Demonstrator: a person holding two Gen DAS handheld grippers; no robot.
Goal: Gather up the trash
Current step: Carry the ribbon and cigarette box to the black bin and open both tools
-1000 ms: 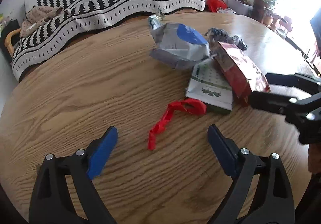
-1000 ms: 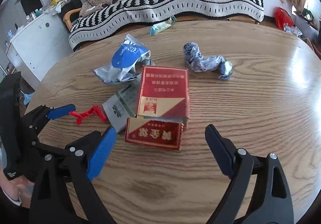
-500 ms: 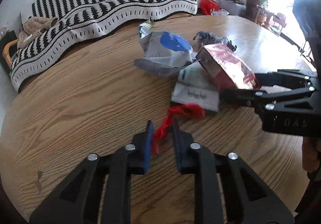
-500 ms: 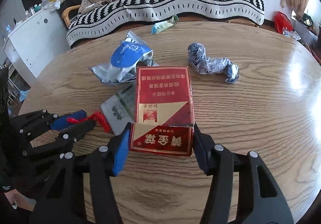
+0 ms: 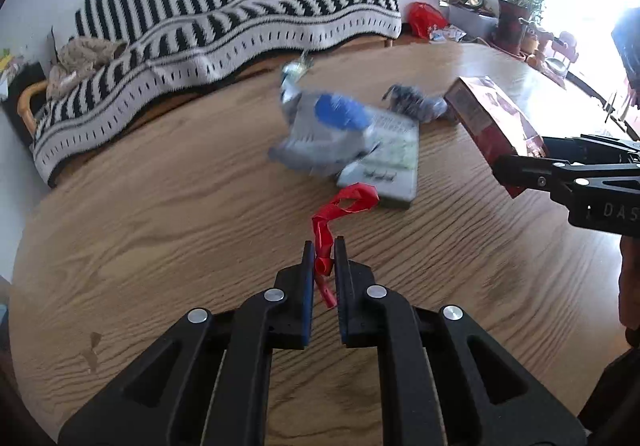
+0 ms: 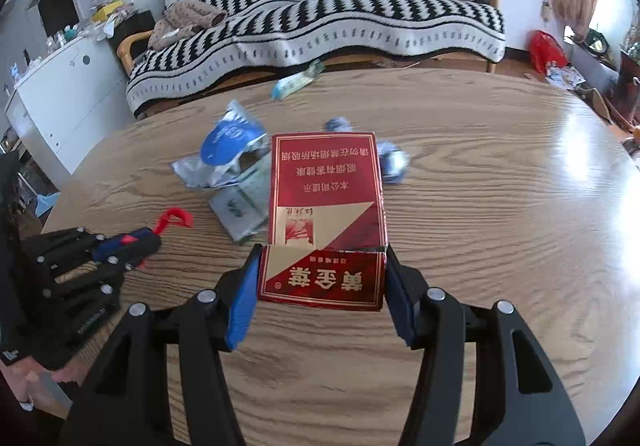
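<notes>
Both grippers, wide apart a second ago with nothing between their fingers, have since closed on their items and begun lifting them off the table. Left wrist view: left gripper [image 5: 321, 246], jaws drawn nearly together, pinching the lower end of a red plastic strip [image 5: 347, 206]; the strip's looped upper end curls free above the fingertips, over the wooden table [image 5: 160, 214]. Beyond it, blurred: a silver pouch with a blue patch [image 5: 324, 134] lying partly over a pale flat packet [image 5: 390, 162], and a crumpled grey-blue wrapper [image 5: 416, 106]. At right, the right gripper [image 5: 516, 170] carries the red carton [image 5: 492, 122], tilted. Right wrist view: right gripper [image 6: 320, 278], jaws at middling width, pads pressed on both side walls of the red carton [image 6: 324, 206] at its open flap end. A green-and-white sachet [image 6: 296, 80] lies near the far table edge. Handling, judged: strip is limp, very light, liable to slip; hold near one end. Carton is light, thin card, crushable; hold across the side walls, gently.
</notes>
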